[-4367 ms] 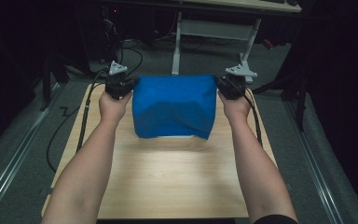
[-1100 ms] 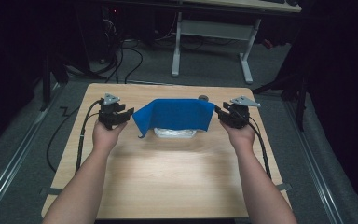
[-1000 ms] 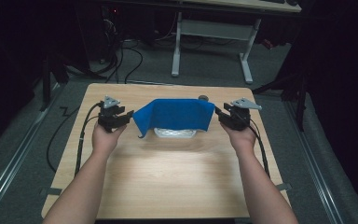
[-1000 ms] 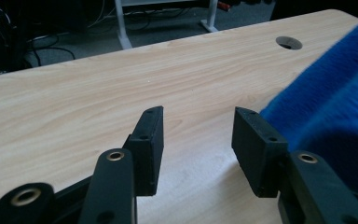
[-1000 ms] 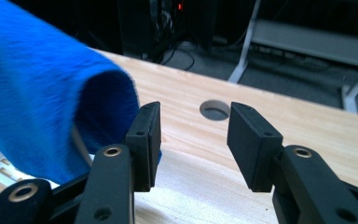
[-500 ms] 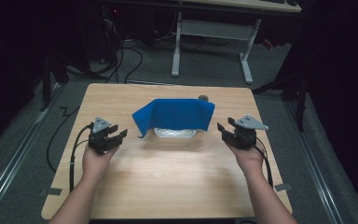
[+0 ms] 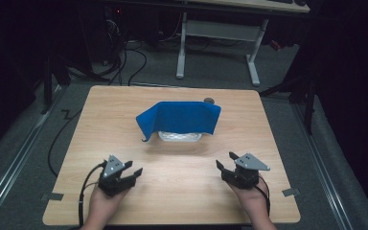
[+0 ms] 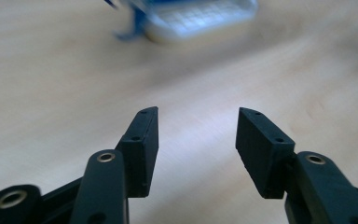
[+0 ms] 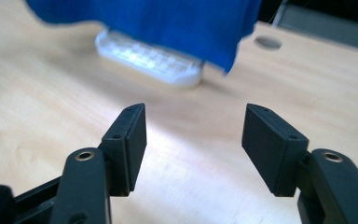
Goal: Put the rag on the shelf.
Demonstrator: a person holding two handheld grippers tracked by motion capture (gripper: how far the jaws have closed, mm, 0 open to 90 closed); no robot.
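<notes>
A blue cloth lies draped over a white container in the middle of the wooden table; its lower rim peeks out below the cloth. The container and cloth lie ahead in the right gripper view, and the container is blurred at the top of the left gripper view. My left gripper sits at the near left, my right gripper at the near right, both well short of the cloth. Both have just been opening their jaws, and nothing is between them.
A small dark round disc sits on the table behind the cloth. Cables trail from the grippers. Beyond the table stand a white desk frame and floor cables. Tape marks sit near the front corners.
Both hands have let go of the cloth's sides and drawn back toward the table's near edge, with the jaws wider apart. The cloth stays draped over the container.
</notes>
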